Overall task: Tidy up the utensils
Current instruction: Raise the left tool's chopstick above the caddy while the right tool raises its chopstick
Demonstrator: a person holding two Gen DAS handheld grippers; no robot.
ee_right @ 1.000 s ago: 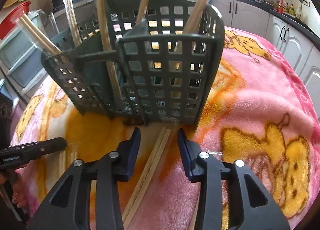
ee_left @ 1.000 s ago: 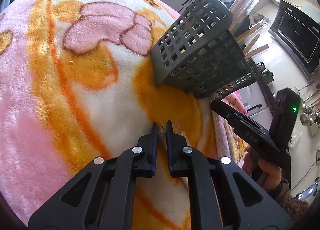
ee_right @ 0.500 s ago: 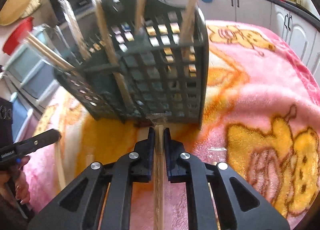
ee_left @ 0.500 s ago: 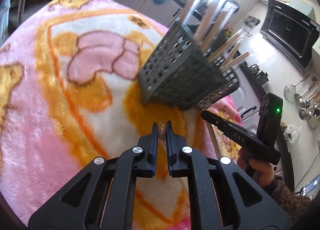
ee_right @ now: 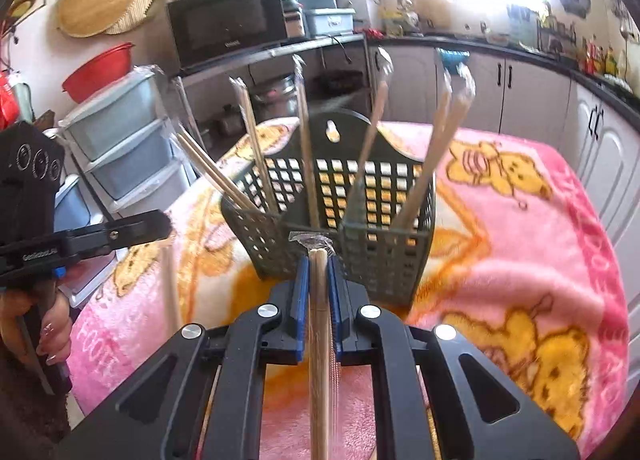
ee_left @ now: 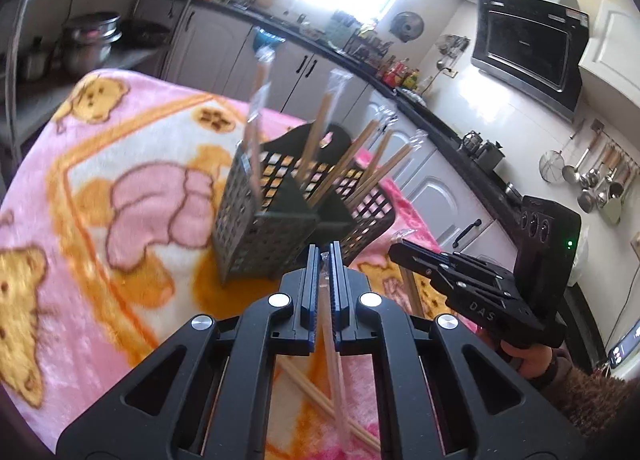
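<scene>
A pink blanket [ee_right: 540, 260] w/ yellow bear cartoons covered the table, kitchen cabinets and a microwave [ee_right: 226, 22] behind it. On the blanket stood a dark green perforated utensil basket [ee_right: 380, 196], upright, split into compartments, several wrapped chopstick pairs [ee_right: 302, 140] leaning inside it at diff angles. The right gripper [ee_right: 319, 256] sat just in front of the basket's near wall, its fingers clamped on a pair of wooden chopsticks in clear wrap [ee_right: 319, 300], tip poking out beyond the pads toward the basket. The left gripper [ee_left: 324, 252] was also near the basket, fingers pinched together on a thin wrapped chopstick pair [ee_left: 330, 340] that ran back btwn the arms. More loose chopsticks [ee_left: 320, 396] lay on the blanket below the left gripper. In the right wrist view the left gripper showed at the frame's left edge, a hand [ee_right: 52, 324] around its handle.
</scene>
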